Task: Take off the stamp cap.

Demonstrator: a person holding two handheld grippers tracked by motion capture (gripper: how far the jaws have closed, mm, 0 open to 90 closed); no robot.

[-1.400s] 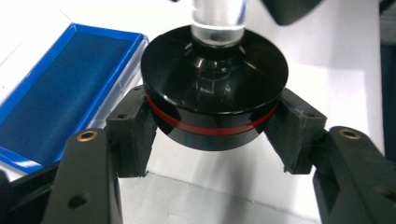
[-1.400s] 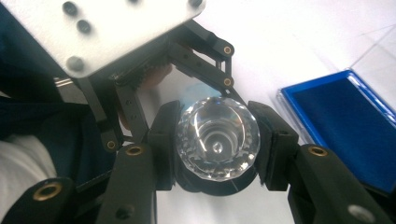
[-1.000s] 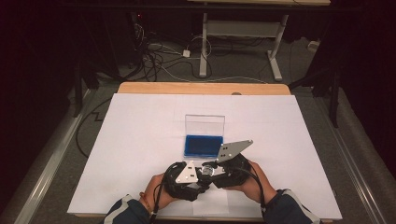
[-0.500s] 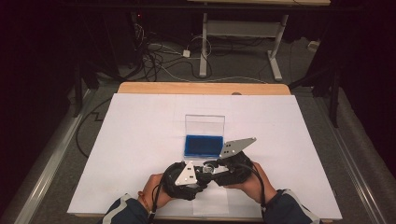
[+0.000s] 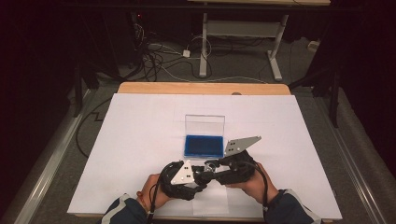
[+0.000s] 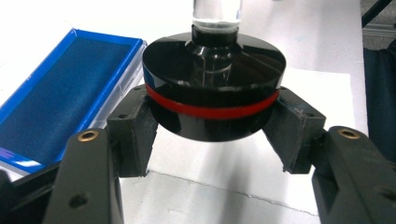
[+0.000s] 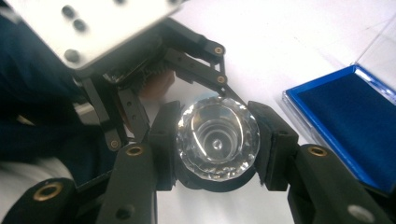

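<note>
Left gripper (image 6: pixel 212 140) jaws clamped on a black disc base (image 6: pixel 214 88) with a red band, pads pressing its rim on both sides; a clear stem rises from the disc's middle. Right gripper (image 7: pixel 217 144) jaws closed on the faceted clear glass top (image 7: pixel 217 140) of the same piece, one pad each side. So one object, a black-based crystal knob, is held between both grippers, off the white surface (image 5: pixel 140 135), near its front edge. High view: the grippers, left gripper (image 5: pixel 196 177) and right gripper (image 5: pixel 217 169), meet nose to nose just in front of the open blue-lined case (image 5: pixel 204 145), clear lid standing up behind; the object itself is too small to make out there. Left gripper view gives the red band and black base; right gripper view gives the cut-glass facets, the hollow centre, and the left gripper's linkage behind. Case lies just beside in both gripper views. No readable writing or brand anywhere.
</note>
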